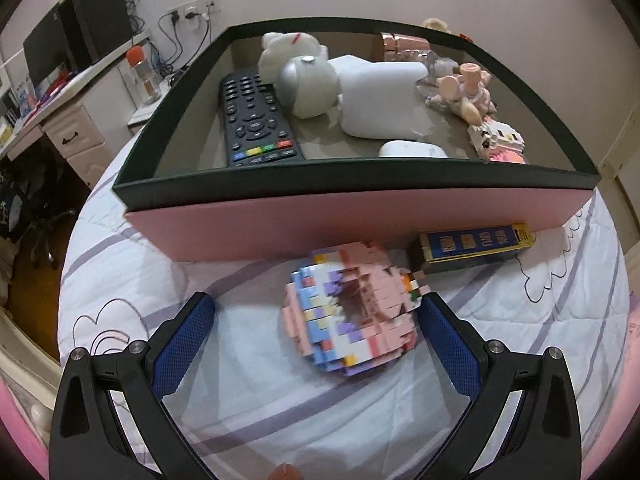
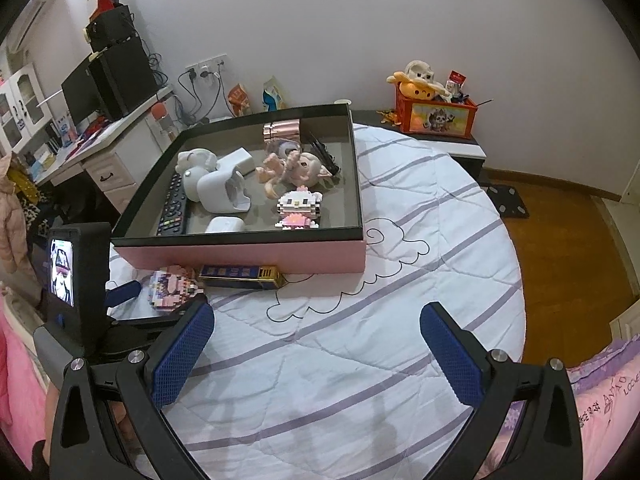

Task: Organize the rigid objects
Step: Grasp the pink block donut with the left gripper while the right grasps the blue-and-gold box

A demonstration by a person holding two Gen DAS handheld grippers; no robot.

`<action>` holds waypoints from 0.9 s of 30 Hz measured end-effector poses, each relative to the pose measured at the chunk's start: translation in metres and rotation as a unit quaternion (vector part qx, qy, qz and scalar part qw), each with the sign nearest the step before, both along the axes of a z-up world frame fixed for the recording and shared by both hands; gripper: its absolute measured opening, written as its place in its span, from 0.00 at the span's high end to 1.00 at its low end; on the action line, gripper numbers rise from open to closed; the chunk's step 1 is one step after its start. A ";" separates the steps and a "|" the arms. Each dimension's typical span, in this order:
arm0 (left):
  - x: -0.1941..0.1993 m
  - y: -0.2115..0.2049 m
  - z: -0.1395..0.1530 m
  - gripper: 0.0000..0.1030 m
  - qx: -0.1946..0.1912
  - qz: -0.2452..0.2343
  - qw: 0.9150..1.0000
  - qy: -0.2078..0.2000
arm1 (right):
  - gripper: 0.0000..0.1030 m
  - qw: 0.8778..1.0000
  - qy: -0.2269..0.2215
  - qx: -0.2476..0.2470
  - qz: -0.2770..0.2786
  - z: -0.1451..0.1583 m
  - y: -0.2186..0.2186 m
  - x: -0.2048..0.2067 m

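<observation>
Most of the job looks done, I'd say: the box point(image 2: 240, 254) on the bed point(image 2: 360, 340) already holds the remote point(image 1: 256, 120), a white plush point(image 1: 286, 50), a silver-white toy point(image 1: 310, 86), a white case point(image 1: 412, 149), a doll point(image 2: 296, 168), a small block cat point(image 2: 298, 210) and a pink tube point(image 2: 281, 127) at the back.

Two things are left outside, both lying on the quilt right against the box's pink front wall: the block figure point(image 1: 352, 312) and the blue pack point(image 1: 476, 246) just beside it.

My left hand-held gripper point(image 1: 318, 320) is spread wide around the block figure, which sits nearer the right finger, perhaps touching it; nothing is gripped. My right hand-held gripper point(image 2: 316, 340) is wide apart too, hovering over bare quilt, well clear of both leftovers.

What's in the way? That front wall stands tall, so the figure must go up and over it. Free floor inside is mostly near the front, between the remote and the case. The figure is made of small bricks, so I judge a hard squeeze risks breaking it. The desk point(image 2: 120, 132) and the orange crate point(image 2: 436, 118) are well apart, no bother.
</observation>
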State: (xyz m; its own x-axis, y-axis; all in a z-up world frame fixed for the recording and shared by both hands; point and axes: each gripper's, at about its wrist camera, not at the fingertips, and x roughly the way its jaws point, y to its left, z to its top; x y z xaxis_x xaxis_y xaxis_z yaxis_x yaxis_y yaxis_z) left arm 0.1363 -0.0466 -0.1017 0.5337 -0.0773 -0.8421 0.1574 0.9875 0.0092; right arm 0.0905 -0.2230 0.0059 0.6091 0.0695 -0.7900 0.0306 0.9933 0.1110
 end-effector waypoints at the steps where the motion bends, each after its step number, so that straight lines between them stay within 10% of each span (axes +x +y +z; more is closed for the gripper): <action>1: 0.000 -0.001 0.000 0.00 -0.001 0.000 1.000 -0.003 | 0.00 1.000 0.002 0.000 0.000 -0.001 0.000 0.001; 6: 0.001 0.009 0.002 0.07 -0.043 0.006 0.999 -0.011 | 0.00 1.000 0.013 -0.001 0.011 -0.009 0.006 0.006; 11: -0.001 0.024 0.008 0.41 -0.053 0.021 0.998 -0.021 | 0.00 1.000 0.022 0.000 0.018 -0.017 0.012 0.009; 27: -0.031 0.075 0.020 0.42 -0.072 0.048 0.996 -0.026 | 0.00 0.999 0.046 -0.003 0.024 -0.050 0.055 0.043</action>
